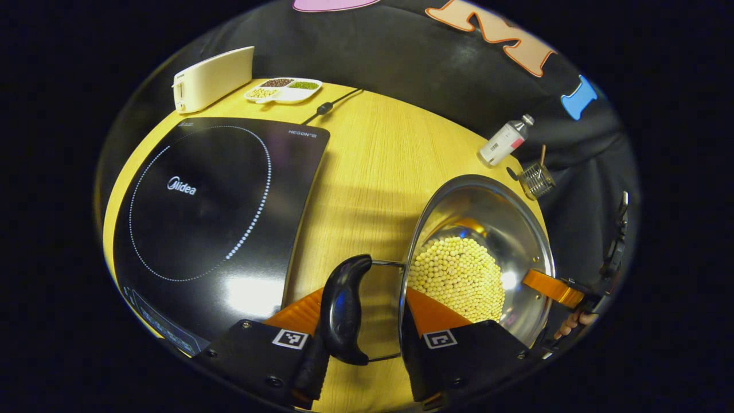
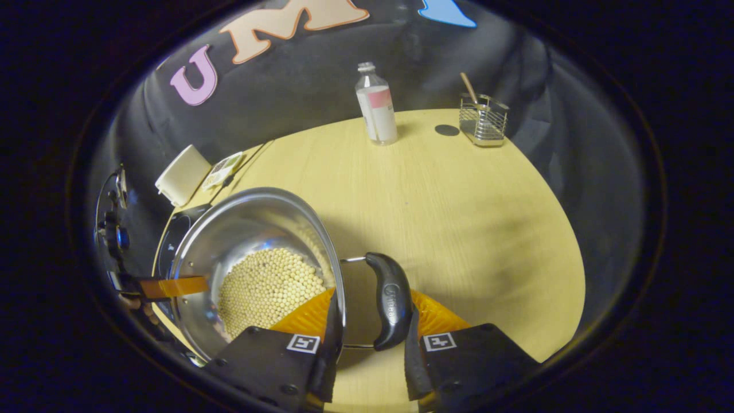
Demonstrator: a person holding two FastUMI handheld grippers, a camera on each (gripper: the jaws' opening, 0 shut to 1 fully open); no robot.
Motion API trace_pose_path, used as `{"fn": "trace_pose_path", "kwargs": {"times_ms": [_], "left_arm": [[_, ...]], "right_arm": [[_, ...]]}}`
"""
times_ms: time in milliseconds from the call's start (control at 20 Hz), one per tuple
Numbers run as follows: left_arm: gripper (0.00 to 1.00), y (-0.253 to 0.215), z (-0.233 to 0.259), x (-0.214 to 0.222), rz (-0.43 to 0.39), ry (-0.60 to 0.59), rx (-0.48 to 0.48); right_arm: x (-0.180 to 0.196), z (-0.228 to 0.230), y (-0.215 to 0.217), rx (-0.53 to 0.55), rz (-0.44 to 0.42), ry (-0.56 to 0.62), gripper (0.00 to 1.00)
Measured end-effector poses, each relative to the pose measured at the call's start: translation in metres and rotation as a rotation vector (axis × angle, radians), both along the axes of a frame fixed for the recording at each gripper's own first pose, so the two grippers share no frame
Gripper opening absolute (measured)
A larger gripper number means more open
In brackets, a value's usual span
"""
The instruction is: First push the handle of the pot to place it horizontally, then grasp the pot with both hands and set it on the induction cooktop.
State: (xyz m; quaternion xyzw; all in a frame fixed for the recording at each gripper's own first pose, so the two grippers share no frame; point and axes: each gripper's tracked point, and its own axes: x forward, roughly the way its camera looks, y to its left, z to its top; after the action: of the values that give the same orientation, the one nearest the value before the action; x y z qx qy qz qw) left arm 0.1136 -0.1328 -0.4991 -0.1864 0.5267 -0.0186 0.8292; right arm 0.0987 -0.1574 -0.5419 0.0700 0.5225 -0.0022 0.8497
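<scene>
Left hand-held gripper [image 1: 361, 344] first: in the left gripper view its two fingers sit either side of the pot's near handle [image 1: 343, 310], the black grip lying across the gap at about 6 o'clock. The jaws look partly closed around it, but I can't tell if both fingers actually press on the grip. Same story for the right hand-held gripper [image 2: 370, 355] in the right gripper view: the other handle [image 2: 390, 301] sits between its fingers, one finger seems to run under the pot rim, and real contact is hard to call.

The pot [image 1: 479, 258] is stainless, shiny, and carries a layer of small pale beans [image 1: 459, 275] in the bottom. It sits on the worktop [image 1: 373, 172], right of the induction cooktop [image 1: 212, 212], which is at roughly 10 o'clock in the left gripper view.

My take on handling: rigid steel, so no flex, but the walls are slick, so the handles are the only sensible hold. The grips hang on thin wire loops, so they may swivel. With the beans inside it probably has some heft, and they'll roll and shift if it tips, so keep both sides level.

Further back, around 12 to 1 o'clock in the right gripper view: a bottle [image 2: 375, 106] and a wire basket [image 2: 483, 120]. Far end at 11 o'clock in the left gripper view: a cream toaster [image 1: 212, 77] and a divided dish [image 1: 284, 90].
</scene>
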Motion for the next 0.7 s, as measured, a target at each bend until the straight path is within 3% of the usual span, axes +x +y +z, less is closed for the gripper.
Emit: {"fn": "trace_pose_path", "kwargs": {"times_ms": [150,200,350,700], "left_arm": [[0.58,0.003,0.005,0.0,0.0,-0.011,0.014],[0.6,0.003,0.004,0.002,0.001,-0.024,0.022],[0.57,0.006,0.01,0.006,0.0,-0.039,0.049],[0.58,0.012,0.016,0.008,-0.02,-0.052,0.038]], "right_arm": [[-0.004,0.016,0.012,0.01,-0.005,-0.02,0.5],[-0.004,0.02,0.016,0.02,-0.008,-0.025,0.45],[-0.015,0.044,0.044,0.043,-0.004,-0.044,0.44],[-0.005,0.053,0.103,0.025,-0.026,-0.067,0.44]]}}
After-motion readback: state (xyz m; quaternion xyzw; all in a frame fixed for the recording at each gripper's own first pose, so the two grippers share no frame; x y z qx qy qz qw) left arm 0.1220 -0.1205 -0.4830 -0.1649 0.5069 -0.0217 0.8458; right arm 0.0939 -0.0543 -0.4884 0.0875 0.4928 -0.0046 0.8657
